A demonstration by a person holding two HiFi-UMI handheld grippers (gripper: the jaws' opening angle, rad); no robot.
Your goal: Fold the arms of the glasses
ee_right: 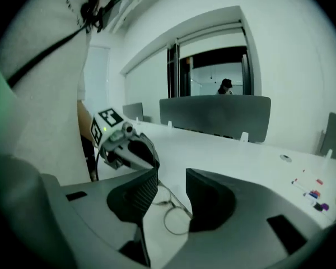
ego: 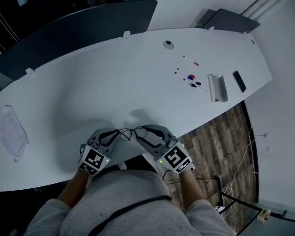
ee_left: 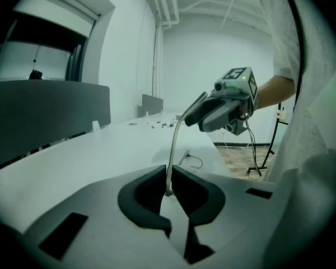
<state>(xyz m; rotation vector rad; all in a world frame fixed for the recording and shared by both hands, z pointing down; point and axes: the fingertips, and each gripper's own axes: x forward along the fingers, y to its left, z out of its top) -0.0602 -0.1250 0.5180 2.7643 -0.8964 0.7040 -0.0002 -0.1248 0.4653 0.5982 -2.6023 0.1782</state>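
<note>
Your left gripper is clamped on the glasses. Its two dark pads pinch the end of one thin metal arm, which rises out of the jaws and curves up toward your right gripper.

Your right gripper stands with its jaws apart, and neither pad presses on anything. In the right gripper view, the round wire rims of the glasses show in the gap between the pads, a little lower than them. I cannot tell whether the frame brushes either pad.

In the head view, the glasses hang between your two grippers, over the near edge of the white worktop and close to your body. I cannot tell whether they touch the surface.

- **Tray:** The only container is a white trough-shaped tray, well apart from the glasses, far off to their right and beyond them. What it holds cannot be made out from here.
- **Pens:** A few small pens lie loose on the worktop, outside the tray and on the side of it nearer the glasses.
- **Black slab:** A flat black slab lies farther from the glasses than the tray does.
- **Crumpled sheet:** A pale crumpled sheet lies well to the left of the glasses.
</note>
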